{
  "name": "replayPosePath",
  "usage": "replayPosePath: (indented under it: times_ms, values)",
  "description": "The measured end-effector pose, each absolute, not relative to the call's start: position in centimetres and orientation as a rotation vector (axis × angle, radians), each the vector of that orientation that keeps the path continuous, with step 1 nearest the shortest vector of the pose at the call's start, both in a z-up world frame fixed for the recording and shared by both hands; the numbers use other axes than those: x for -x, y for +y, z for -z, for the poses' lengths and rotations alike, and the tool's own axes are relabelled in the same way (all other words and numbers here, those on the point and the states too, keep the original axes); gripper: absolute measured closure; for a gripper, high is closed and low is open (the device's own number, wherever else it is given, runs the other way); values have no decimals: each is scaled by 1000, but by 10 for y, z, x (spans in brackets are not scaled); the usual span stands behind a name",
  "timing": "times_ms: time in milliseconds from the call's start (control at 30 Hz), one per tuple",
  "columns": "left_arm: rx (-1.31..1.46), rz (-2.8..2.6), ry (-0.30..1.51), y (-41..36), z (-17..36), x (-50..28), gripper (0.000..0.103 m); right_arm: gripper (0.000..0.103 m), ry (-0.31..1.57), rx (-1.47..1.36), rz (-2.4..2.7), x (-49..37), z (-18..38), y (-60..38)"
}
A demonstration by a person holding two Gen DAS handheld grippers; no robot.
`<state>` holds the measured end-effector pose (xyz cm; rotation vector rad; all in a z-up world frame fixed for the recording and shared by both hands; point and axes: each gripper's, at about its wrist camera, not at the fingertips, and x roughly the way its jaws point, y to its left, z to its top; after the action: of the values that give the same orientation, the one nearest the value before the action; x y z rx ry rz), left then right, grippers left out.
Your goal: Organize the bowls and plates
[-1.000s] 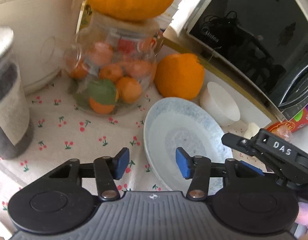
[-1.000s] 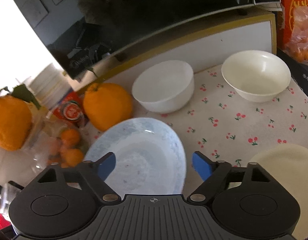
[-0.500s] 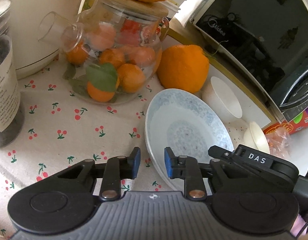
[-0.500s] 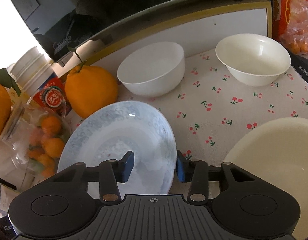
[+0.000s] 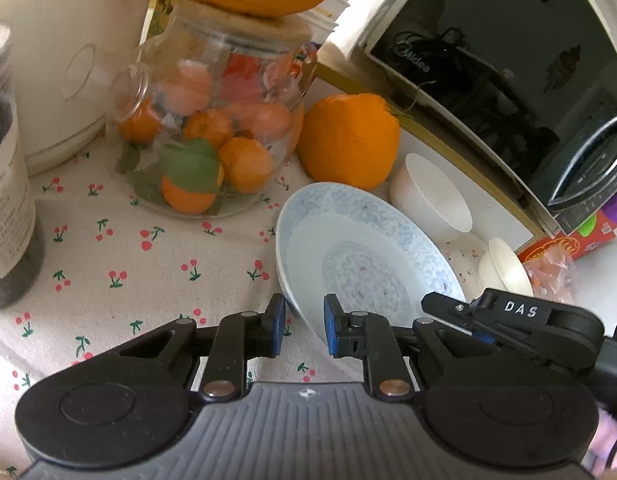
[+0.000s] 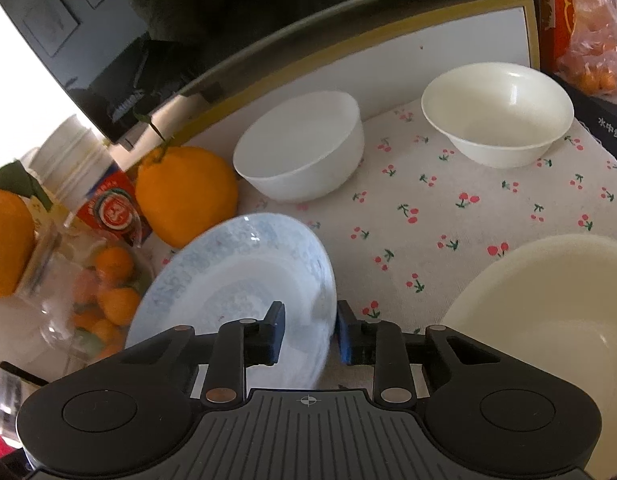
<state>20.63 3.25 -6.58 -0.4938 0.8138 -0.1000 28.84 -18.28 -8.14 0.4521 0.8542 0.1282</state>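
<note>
In the left wrist view, I am holding my left gripper (image 5: 304,330) at the lower centre of the frame, its blue pads (image 5: 277,326) narrowed around the near rim of the blue-patterned plate (image 5: 360,264), one pad outside and one inside; a sliver of gap shows, so I cannot tell whether I am truly pinching yet. I judge I am taking the rim here because it is the only edge thin enough to grasp. The plate is sitting at centre right on the cherry-print cloth (image 5: 120,252), pale blue with a scrolled border and medallion, just below the large orange (image 5: 348,140) and beside a white bowl (image 5: 432,196). In the right wrist view, my right gripper (image 6: 307,333) is straddling the plate's (image 6: 236,280) opposite rim at lower centre, likewise nearly together, and the plate is looking tilted and slightly blurred. Two white bowls (image 6: 304,152) (image 6: 498,112) are waiting in the upper half, and a cream dish (image 6: 548,320) is filling the lower right.
</note>
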Motion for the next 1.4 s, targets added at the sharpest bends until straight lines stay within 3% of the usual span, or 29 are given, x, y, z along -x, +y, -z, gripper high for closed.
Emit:
replayPosePath:
  times_ms: [800, 1400]
  values:
    - [345, 218, 823, 30, 33, -164, 83, 78, 895, -424, -122, -231, 37, -191]
    - [261, 304, 894, 23, 44, -150, 83, 78, 1005, -447, -41, -196, 58, -202]
